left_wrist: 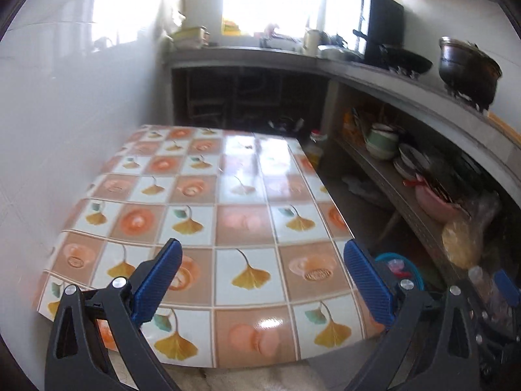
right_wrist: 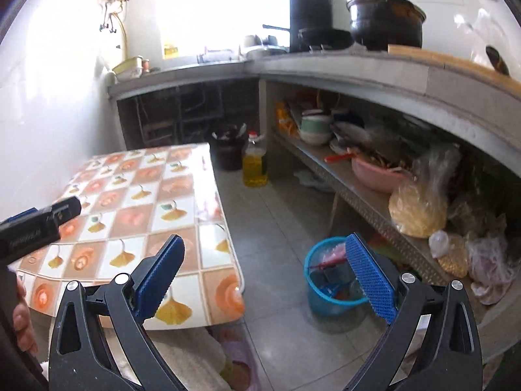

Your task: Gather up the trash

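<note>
A blue mesh trash basket (right_wrist: 320, 296) stands on the grey floor right of the table; it holds red, pink and dark scraps. Its rim also shows in the left wrist view (left_wrist: 413, 265). My right gripper (right_wrist: 265, 244) is open and empty, held above the floor between the table corner and the basket. My left gripper (left_wrist: 262, 249) is open and empty over the near part of the table (left_wrist: 228, 176), which wears a shiny cloth with orange and ginkgo-leaf squares. The left gripper also shows in the right wrist view (right_wrist: 45, 220), over the table's left side. No loose trash shows on the table.
A grey counter (right_wrist: 358, 68) runs along the back and right, with black pots (right_wrist: 386, 21) on top. Its lower shelf (right_wrist: 358, 192) holds bowls, a pink basin (right_wrist: 377, 176) and plastic bags. A bottle of yellow oil (right_wrist: 255, 166) and a dark bin (right_wrist: 228, 150) stand on the floor.
</note>
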`<state>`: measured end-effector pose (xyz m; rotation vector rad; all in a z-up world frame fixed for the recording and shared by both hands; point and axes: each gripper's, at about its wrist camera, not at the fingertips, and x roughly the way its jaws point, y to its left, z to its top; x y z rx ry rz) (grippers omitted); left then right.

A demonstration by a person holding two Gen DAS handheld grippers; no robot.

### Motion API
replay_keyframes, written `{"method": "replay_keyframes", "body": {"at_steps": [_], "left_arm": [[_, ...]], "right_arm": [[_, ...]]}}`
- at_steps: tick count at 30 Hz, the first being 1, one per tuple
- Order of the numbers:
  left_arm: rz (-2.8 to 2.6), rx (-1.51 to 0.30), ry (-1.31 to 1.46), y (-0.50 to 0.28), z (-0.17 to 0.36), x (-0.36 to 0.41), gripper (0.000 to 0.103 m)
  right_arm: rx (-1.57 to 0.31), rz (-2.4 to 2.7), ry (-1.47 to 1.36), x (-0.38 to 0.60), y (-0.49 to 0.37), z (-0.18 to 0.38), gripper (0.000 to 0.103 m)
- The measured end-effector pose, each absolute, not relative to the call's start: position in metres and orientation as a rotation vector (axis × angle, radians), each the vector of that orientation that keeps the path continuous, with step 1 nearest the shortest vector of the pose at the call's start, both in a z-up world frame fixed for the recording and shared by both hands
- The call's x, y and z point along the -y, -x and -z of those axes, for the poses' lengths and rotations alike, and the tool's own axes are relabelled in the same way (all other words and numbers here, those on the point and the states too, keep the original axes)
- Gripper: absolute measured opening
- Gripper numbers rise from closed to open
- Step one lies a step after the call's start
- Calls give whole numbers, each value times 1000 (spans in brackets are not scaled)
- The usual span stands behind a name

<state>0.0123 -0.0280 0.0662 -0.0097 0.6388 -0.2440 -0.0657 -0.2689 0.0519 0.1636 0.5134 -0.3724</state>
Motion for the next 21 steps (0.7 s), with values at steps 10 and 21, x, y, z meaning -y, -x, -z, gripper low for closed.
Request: {"method": "replay_keyframes", "body": {"at_steps": [10,21], "left_arm": [[229,-807,-60,-2,-39,29,97],[237,-912,-138,8,-15,41,97]], "right_arm": [[-629,370,-160,262,54,-39,95],[-702,349,-144,257,48,-24,95]]}}
